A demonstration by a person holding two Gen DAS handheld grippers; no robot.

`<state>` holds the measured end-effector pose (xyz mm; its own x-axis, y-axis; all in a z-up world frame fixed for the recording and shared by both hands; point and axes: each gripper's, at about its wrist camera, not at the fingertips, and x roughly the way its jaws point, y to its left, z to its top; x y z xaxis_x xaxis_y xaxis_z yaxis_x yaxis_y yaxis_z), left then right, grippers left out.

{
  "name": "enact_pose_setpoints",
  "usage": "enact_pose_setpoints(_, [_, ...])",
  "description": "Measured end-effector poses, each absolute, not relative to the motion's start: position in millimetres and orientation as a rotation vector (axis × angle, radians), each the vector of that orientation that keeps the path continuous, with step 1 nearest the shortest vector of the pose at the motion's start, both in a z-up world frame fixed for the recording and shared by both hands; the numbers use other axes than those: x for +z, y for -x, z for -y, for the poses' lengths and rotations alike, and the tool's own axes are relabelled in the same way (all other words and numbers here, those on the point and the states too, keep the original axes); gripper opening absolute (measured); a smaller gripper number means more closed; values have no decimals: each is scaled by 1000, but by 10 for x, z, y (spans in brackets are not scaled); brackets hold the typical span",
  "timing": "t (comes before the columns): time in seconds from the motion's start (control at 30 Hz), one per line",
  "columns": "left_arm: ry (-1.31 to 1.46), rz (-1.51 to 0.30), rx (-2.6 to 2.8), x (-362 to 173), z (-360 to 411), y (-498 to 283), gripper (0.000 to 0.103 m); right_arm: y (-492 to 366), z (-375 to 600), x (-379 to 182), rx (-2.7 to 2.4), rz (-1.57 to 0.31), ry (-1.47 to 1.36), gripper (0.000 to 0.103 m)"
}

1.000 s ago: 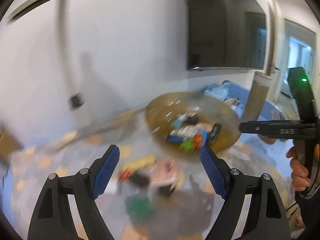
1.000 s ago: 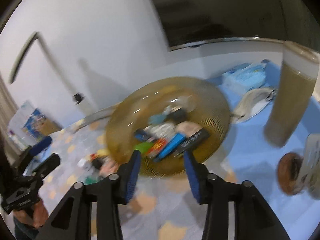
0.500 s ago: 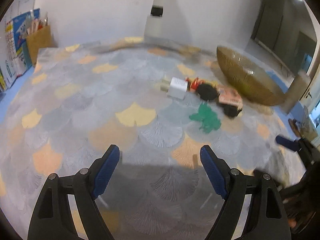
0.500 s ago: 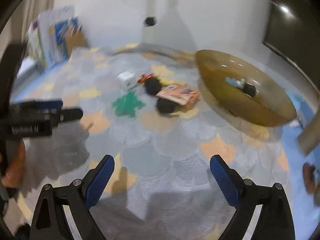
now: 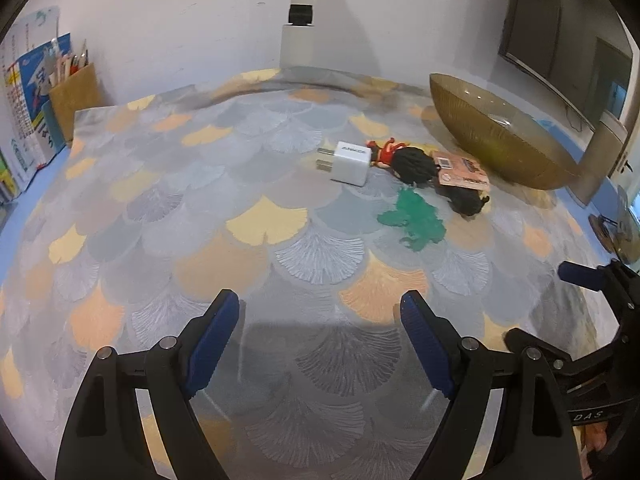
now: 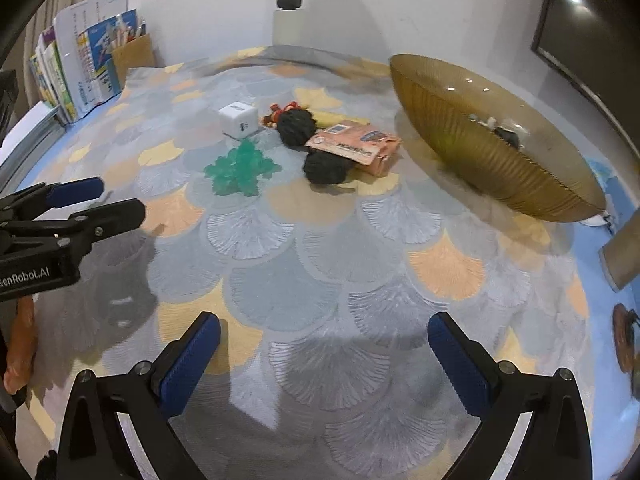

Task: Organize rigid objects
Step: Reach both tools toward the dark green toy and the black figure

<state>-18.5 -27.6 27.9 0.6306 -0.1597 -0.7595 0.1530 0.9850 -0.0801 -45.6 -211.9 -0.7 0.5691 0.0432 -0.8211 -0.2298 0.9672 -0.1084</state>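
A cluster of small objects lies on the patterned mat: a white plug charger, a green spiky toy, two dark-haired figurines and an orange card packet resting across them. An amber ribbed bowl stands to their right with a few items inside. My left gripper is open and empty, well short of the cluster. My right gripper is open and empty, also well short. The left gripper also shows in the right wrist view.
A cardboard pen holder and books stand at the far left by the wall. A white post rises at the back. A cardboard tube and a small brown dish sit at the right edge.
Both grippers have pulled back from above the bowl to low over the mat's near side. The right gripper's jaws have opened wider. The views have steadied.
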Motion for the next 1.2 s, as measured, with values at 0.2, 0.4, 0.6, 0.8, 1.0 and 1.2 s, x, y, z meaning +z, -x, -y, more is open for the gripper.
enact_pose_setpoints(0.2, [-19, -865, -177, 287, 325, 205, 82, 493, 2043, 14, 127, -922, 261, 103])
enact_pose_setpoints(0.4, [-34, -882, -174, 265, 338, 188, 82, 475, 2081, 16, 127, -928, 249, 103])
enact_pose_setpoints(0.6, [-55, -898, -163, 243, 373, 172, 82, 483, 2053, 17, 122, -922, 260, 103])
enact_pose_setpoints(0.8, [-49, -897, -165, 247, 364, 175, 82, 434, 2114, -5, 139, -950, 207, 103])
enact_pose_setpoints(1.0, [-86, -915, -136, 217, 403, 150, 82, 369, 2161, -23, 149, -981, 158, 103])
enact_pose_setpoints(1.2, [-144, -946, -178, 276, 400, 120, 82, 250, 2242, -35, 154, -1038, 114, 103])
